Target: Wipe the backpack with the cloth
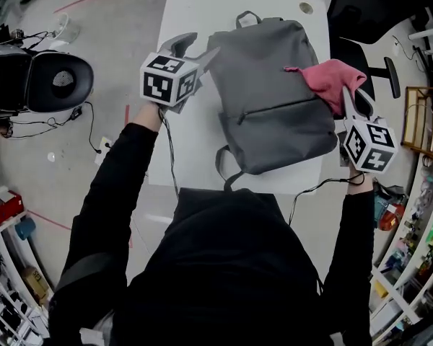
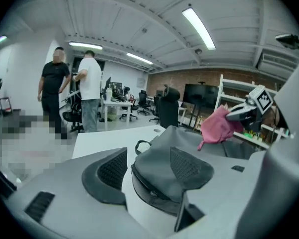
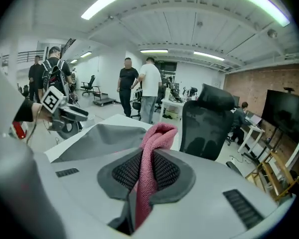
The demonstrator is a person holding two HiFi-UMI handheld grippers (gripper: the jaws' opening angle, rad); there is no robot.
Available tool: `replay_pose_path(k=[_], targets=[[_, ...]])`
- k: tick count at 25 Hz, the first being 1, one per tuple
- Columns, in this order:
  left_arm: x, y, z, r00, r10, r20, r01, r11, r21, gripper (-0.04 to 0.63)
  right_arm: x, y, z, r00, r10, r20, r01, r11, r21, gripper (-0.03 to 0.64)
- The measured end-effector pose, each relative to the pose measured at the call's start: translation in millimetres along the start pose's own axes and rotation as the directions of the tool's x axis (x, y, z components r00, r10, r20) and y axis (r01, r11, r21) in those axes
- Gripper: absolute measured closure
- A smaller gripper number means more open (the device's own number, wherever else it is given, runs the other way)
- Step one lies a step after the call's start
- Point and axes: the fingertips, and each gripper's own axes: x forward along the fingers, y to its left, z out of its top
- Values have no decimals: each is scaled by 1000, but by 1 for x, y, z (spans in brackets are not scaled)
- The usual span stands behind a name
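Backpack [image 1: 274,99] on table [image 1: 202,20], cloth [image 1: 330,76] in claw [image 1: 350,99]

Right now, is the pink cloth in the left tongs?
No, the pink cloth is pinched in the right tongs; the left tongs stand open.

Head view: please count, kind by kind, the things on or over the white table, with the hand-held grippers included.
Grey fabric backpack: 1
Pink woven cloth: 1
Hand-held grippers, left gripper and right gripper: 2
Total: 4
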Motion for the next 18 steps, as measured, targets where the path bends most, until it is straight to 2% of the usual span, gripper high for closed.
replay_pose_path(k=[3,5,7,9,11,15,18], targets=[[53,3,-2,991,-41,-131,57,991,120,313,10,58,-13,991,128,-33,-129,991,-34,561],[80,4,-11,974,-43,-223,87,978,191,313,17,111,-32,968,228,-106,-237,968,-82,561],[94,4,-23,952,-54,-301,128,964,232,318,18,163,-47,932,318,-176,-341,932,-124,561],[97,2,-33,932,-88,-351,177,957,229,381,14,210,-57,884,405,-235,-445,881,-157,561],[93,0,-37,924,-112,-365,203,954,222,418,5,250,-64,829,484,-281,-542,820,-186,561],[69,-7,-45,913,-192,-360,251,960,122,449,-21,302,-67,723,616,-311,-683,706,-189,561],[31,-7,-61,914,-222,-338,252,966,48,468,-33,323,-72,680,657,-324,-728,658,-194,561]])
